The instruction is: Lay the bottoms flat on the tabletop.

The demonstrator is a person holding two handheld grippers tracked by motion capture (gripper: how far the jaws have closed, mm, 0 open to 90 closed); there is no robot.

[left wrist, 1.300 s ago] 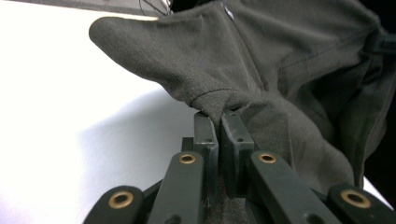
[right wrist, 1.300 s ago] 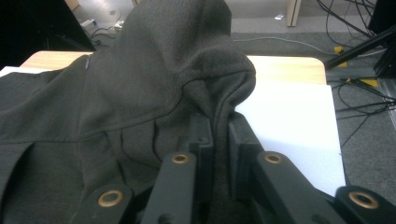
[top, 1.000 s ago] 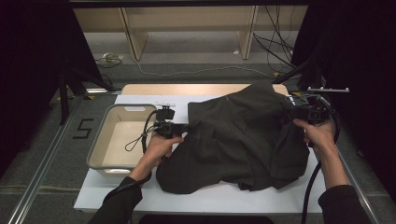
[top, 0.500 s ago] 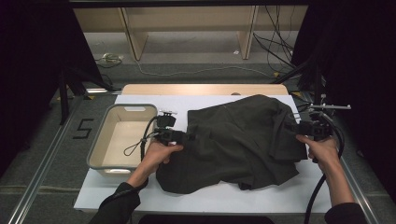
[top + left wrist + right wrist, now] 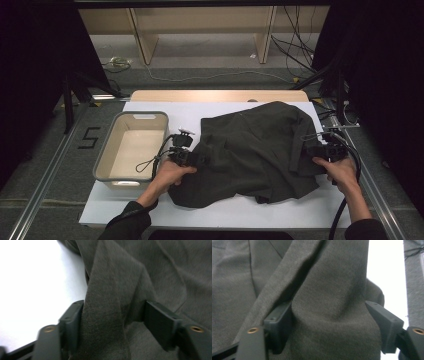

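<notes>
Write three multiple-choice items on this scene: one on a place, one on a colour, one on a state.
1. Where does the tub stand?
A. left of the garment
B. on the garment
C. on the floor

2. What colour is the garment?
A. white
B. dark olive-grey
C. red

3. How do the left gripper jaws stand?
A. apart, with a fold of cloth between them
C. shut on the tub
B. apart over bare table

Key: A, the tub is beside the cloth's left edge; B, both gripper views show it; A, the fold runs between the jaws.

a black "5" marks the floor (image 5: 60, 165).
</notes>
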